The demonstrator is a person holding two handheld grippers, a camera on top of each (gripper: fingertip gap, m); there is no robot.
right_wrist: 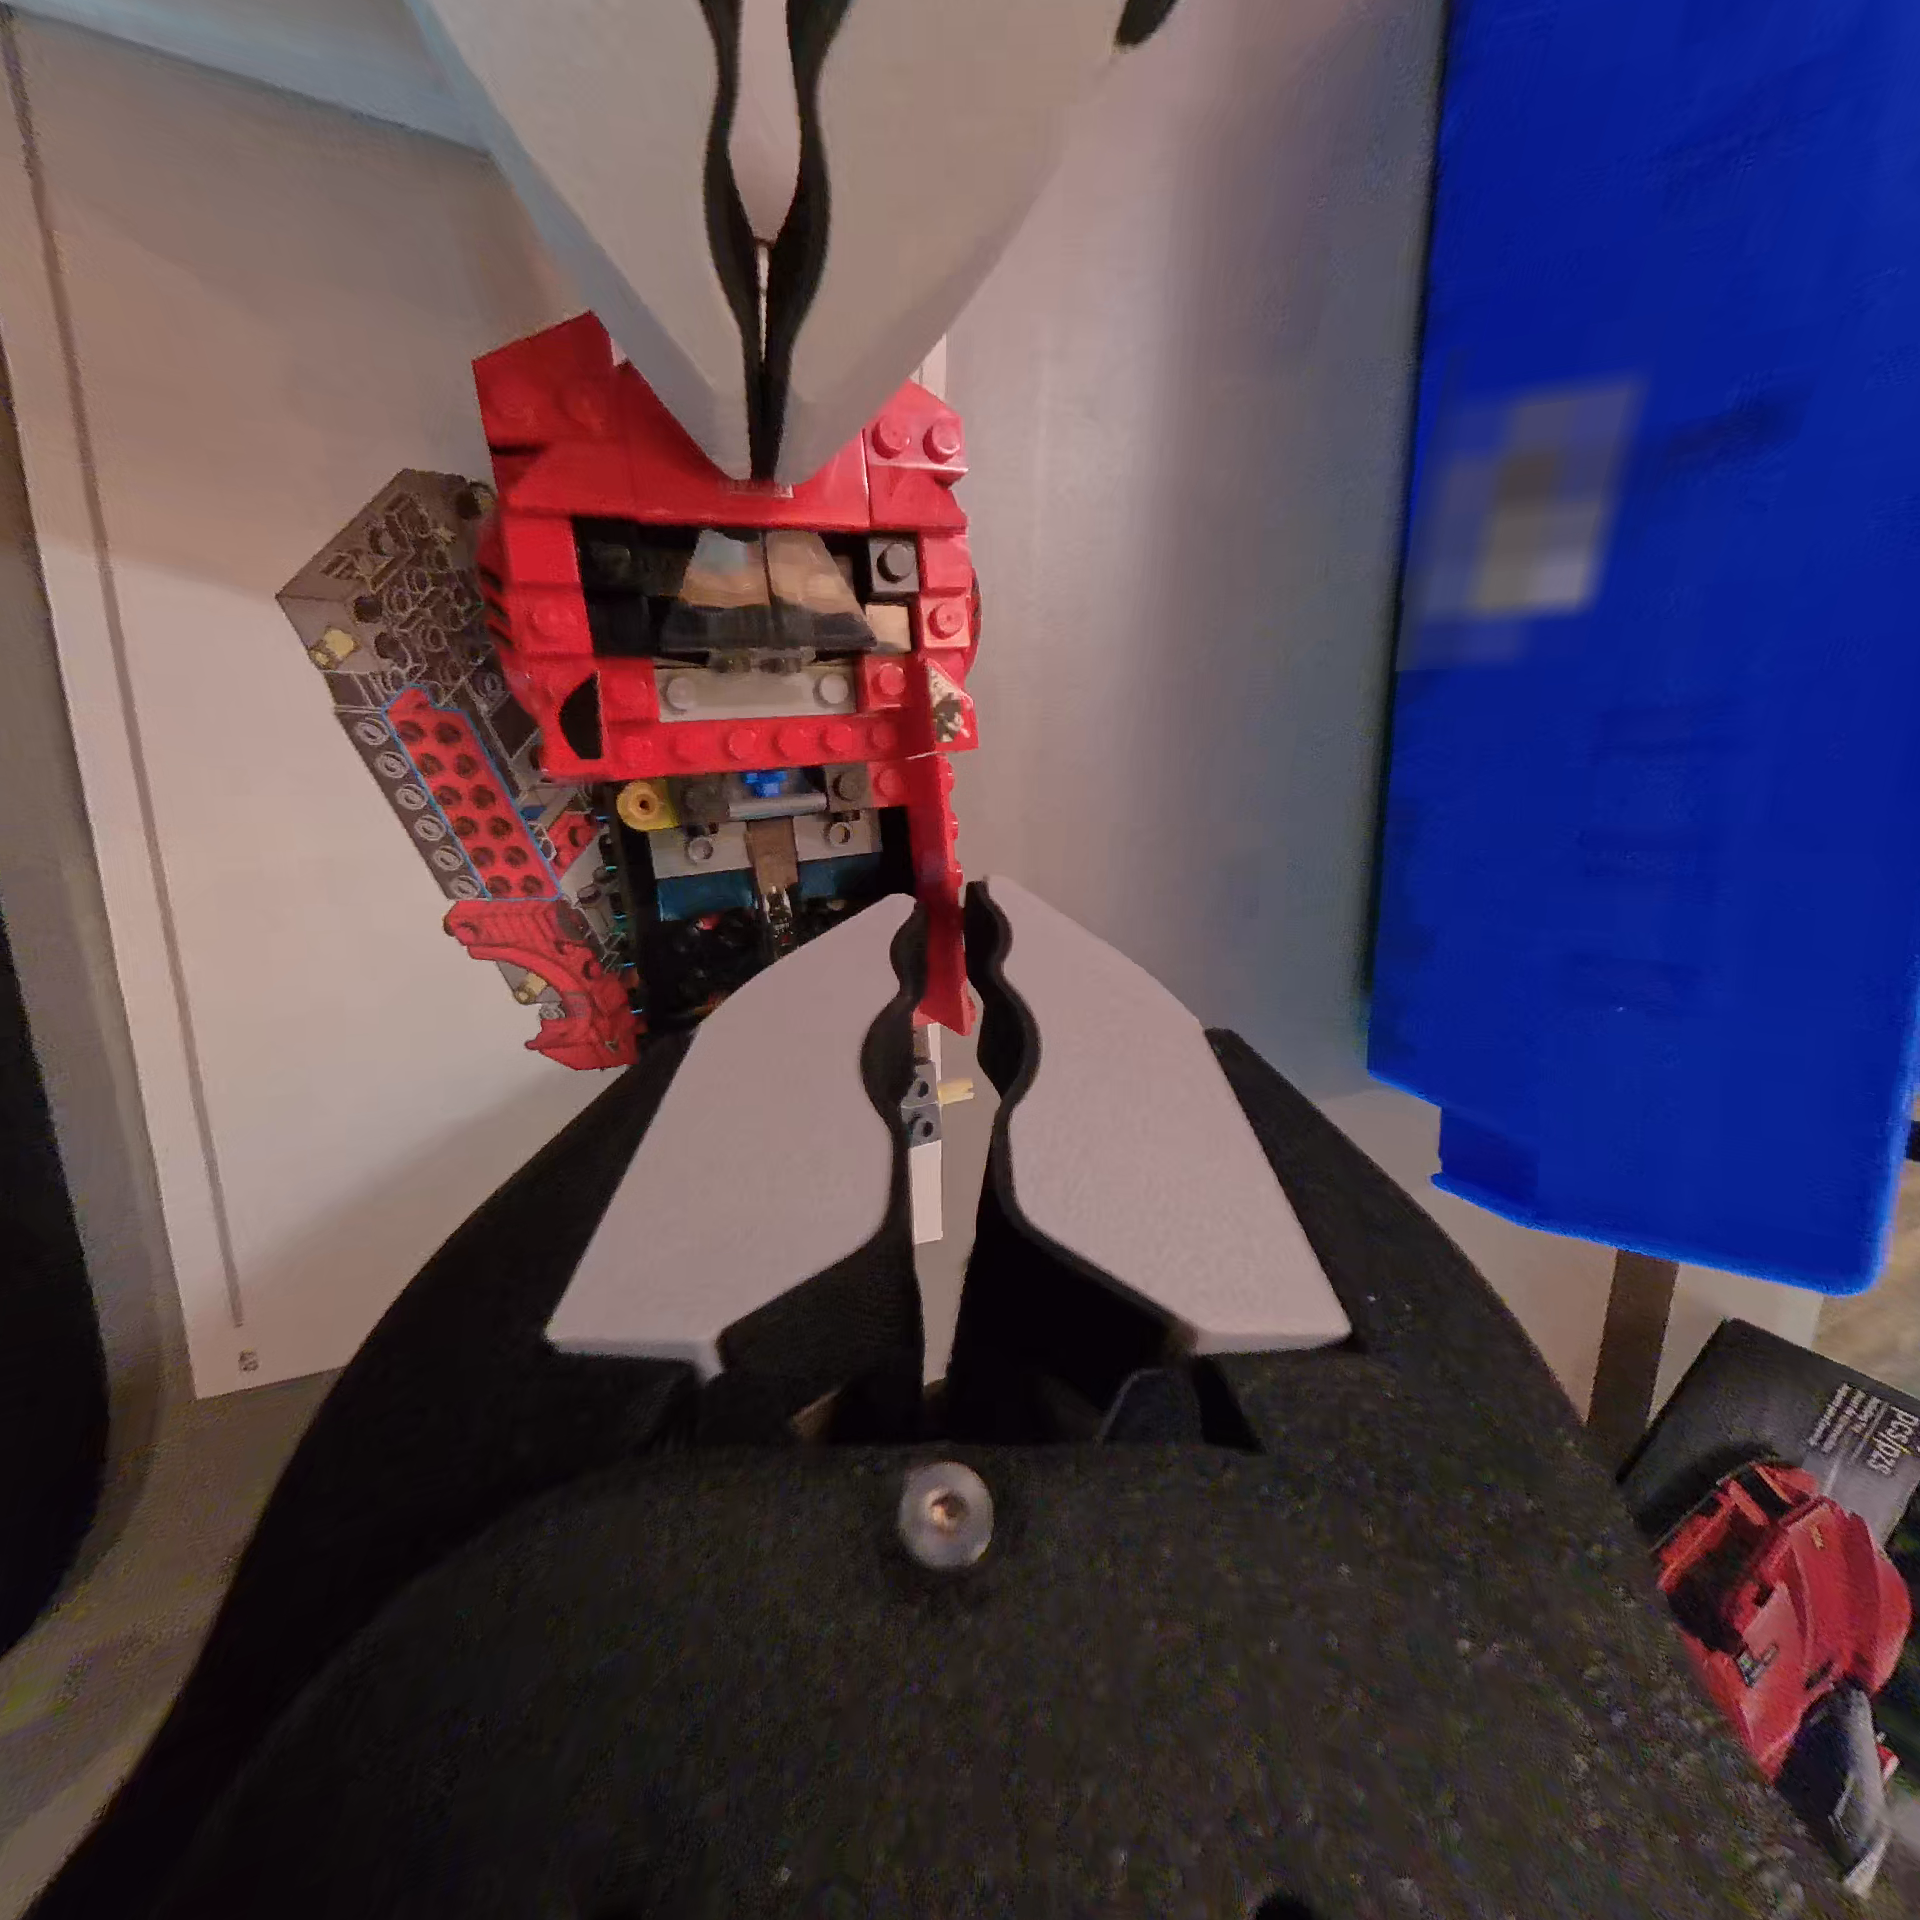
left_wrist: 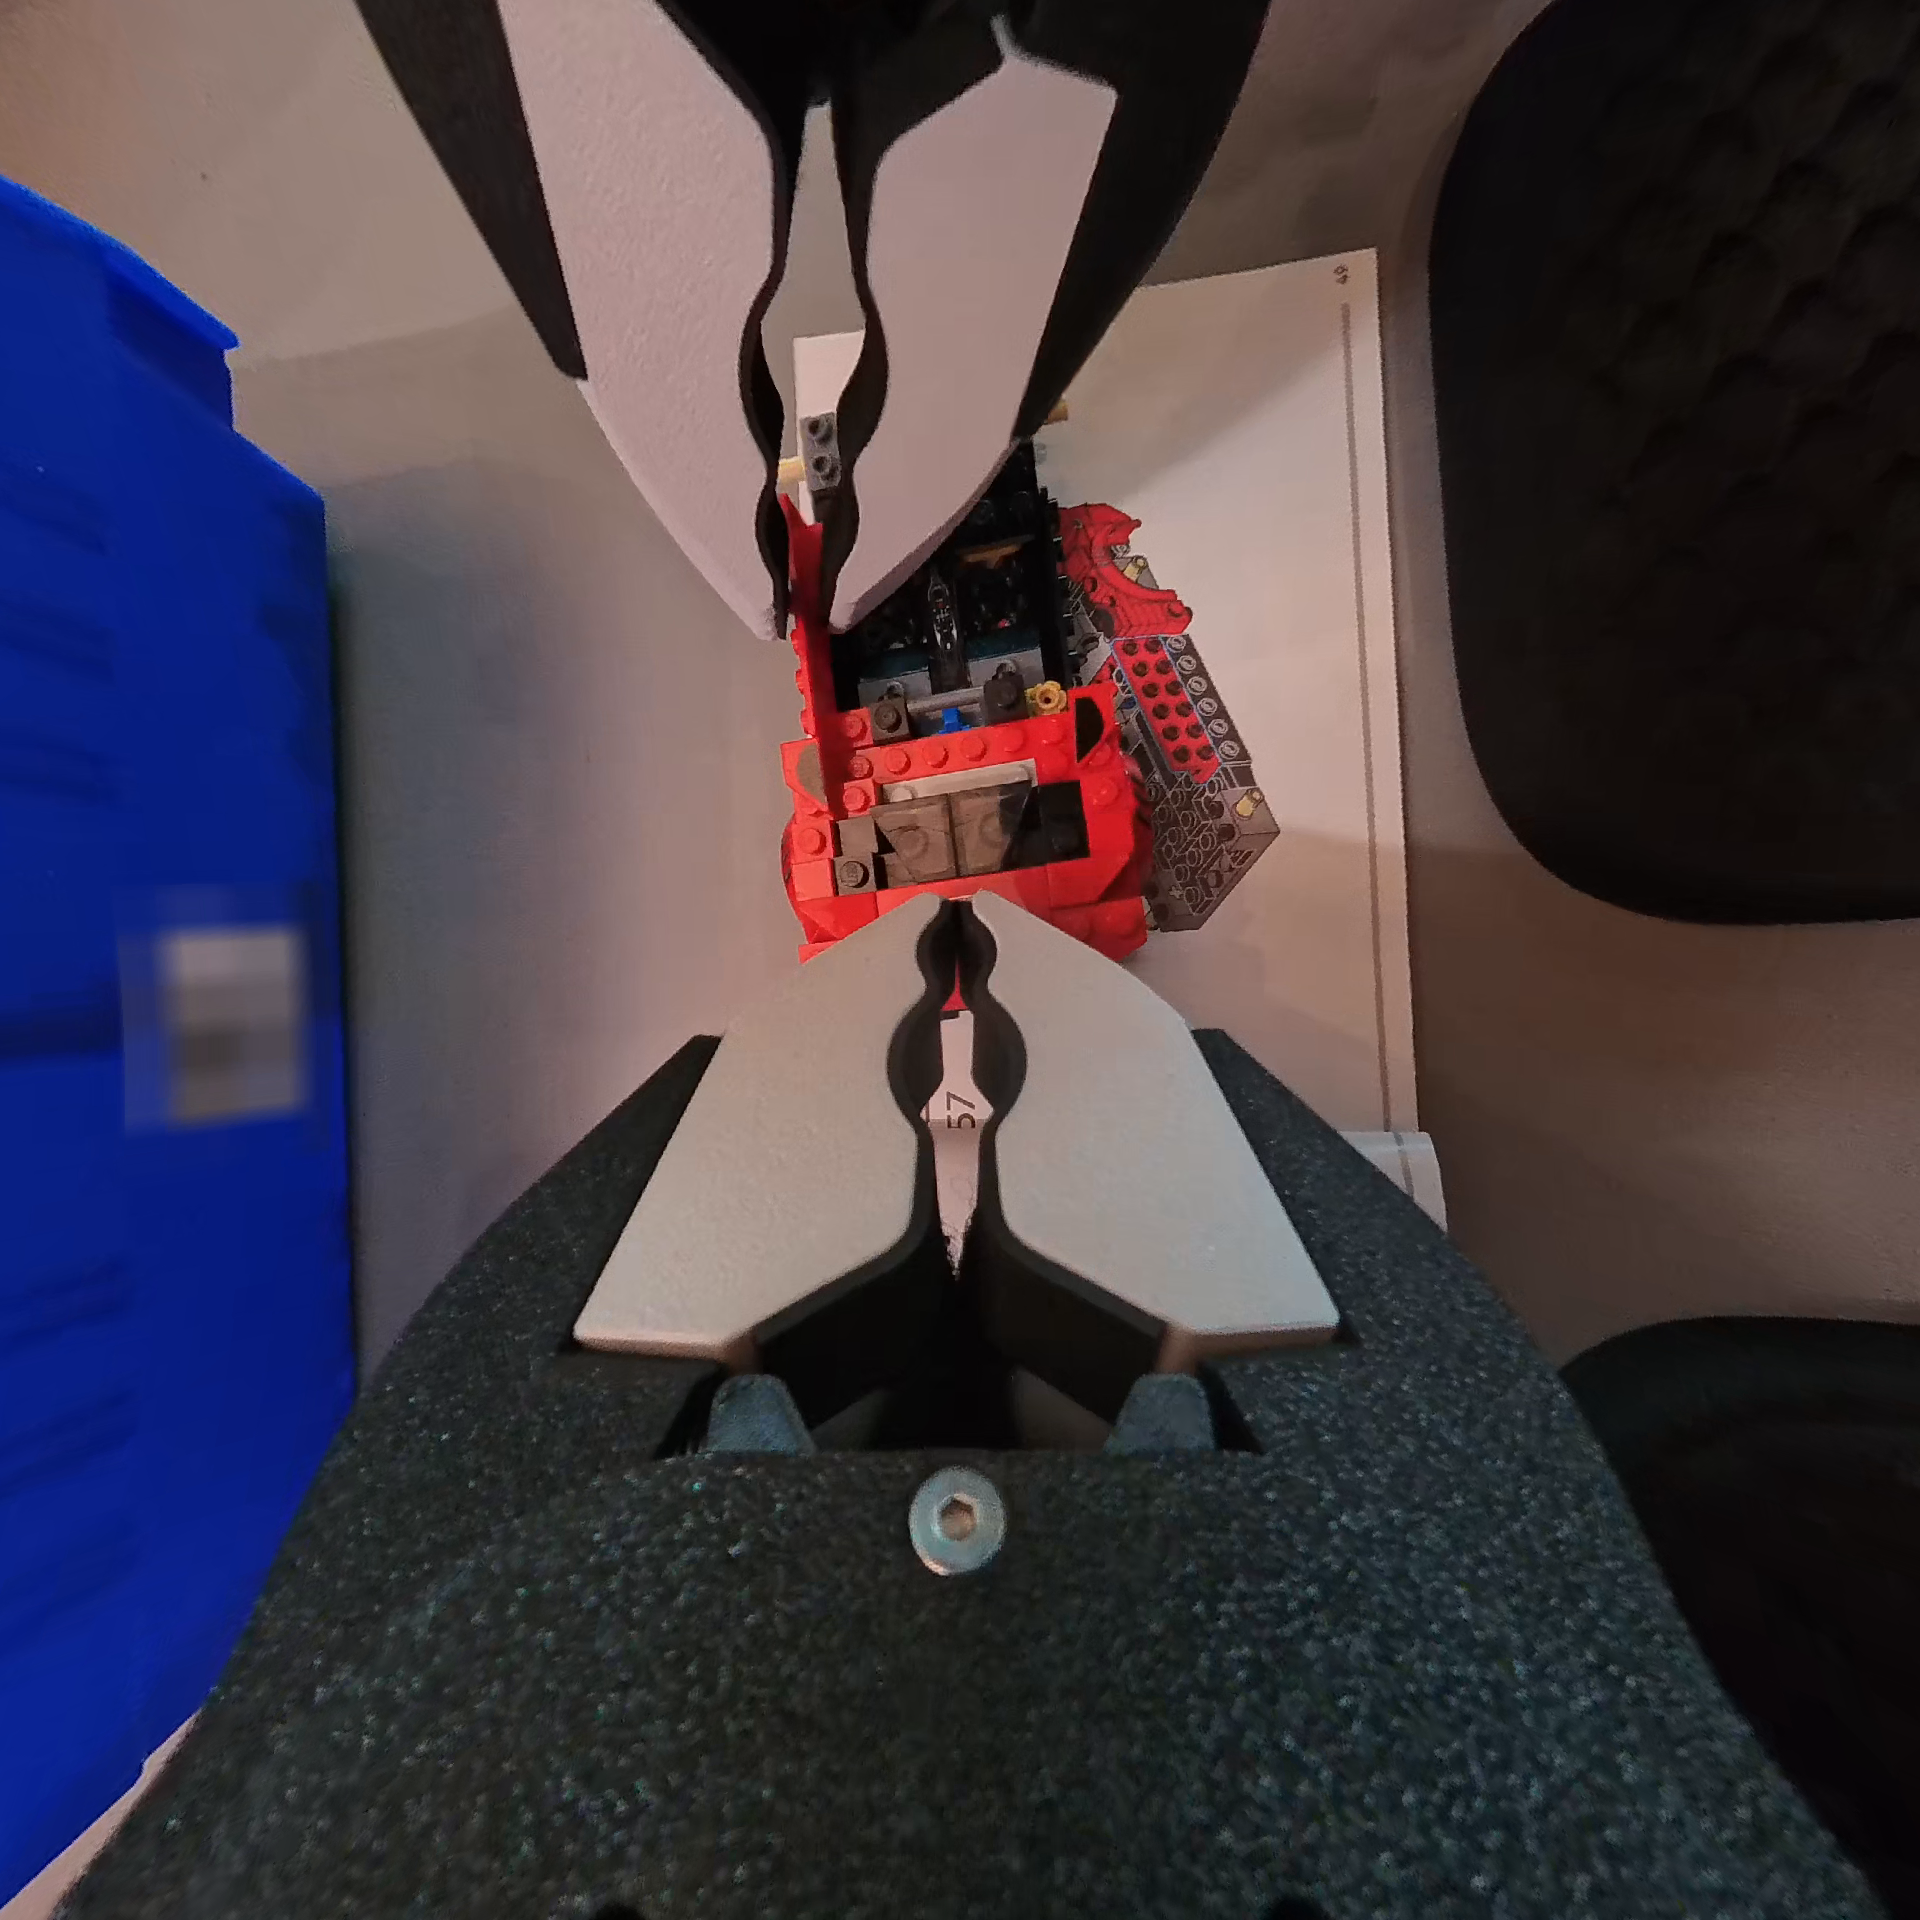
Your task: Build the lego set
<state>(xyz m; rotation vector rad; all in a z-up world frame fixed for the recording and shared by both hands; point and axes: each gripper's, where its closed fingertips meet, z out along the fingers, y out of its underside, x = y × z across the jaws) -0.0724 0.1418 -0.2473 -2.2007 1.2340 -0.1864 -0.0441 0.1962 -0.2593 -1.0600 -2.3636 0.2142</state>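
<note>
A part-built red Lego car (left_wrist: pixel 935 769) with a black and grey inside lies on an open white instruction page (left_wrist: pixel 1247 540). My left gripper (left_wrist: pixel 956 916) is shut on the car's near red edge. It enters from the top of the right wrist view (right_wrist: pixel 764 473), with its tips on the red front. My right gripper (right_wrist: pixel 940 904) is shut on a thin red side panel (right_wrist: pixel 943 966) along the car's side. It comes in from the top of the left wrist view (left_wrist: pixel 805 623). A small grey piece with a tan pin (right_wrist: pixel 920 1107) shows between the right fingers.
A blue bin (left_wrist: pixel 156 831) stands close beside the car; it also shows in the right wrist view (right_wrist: pixel 1662 623). Dark padded shapes (left_wrist: pixel 1714 468) lie on the other side. The page bears a printed picture of a grey and red chassis (right_wrist: pixel 436 727). A box with a red car picture (right_wrist: pixel 1766 1621) lies near. About 7 centimetres separates my left fingertips from my right.
</note>
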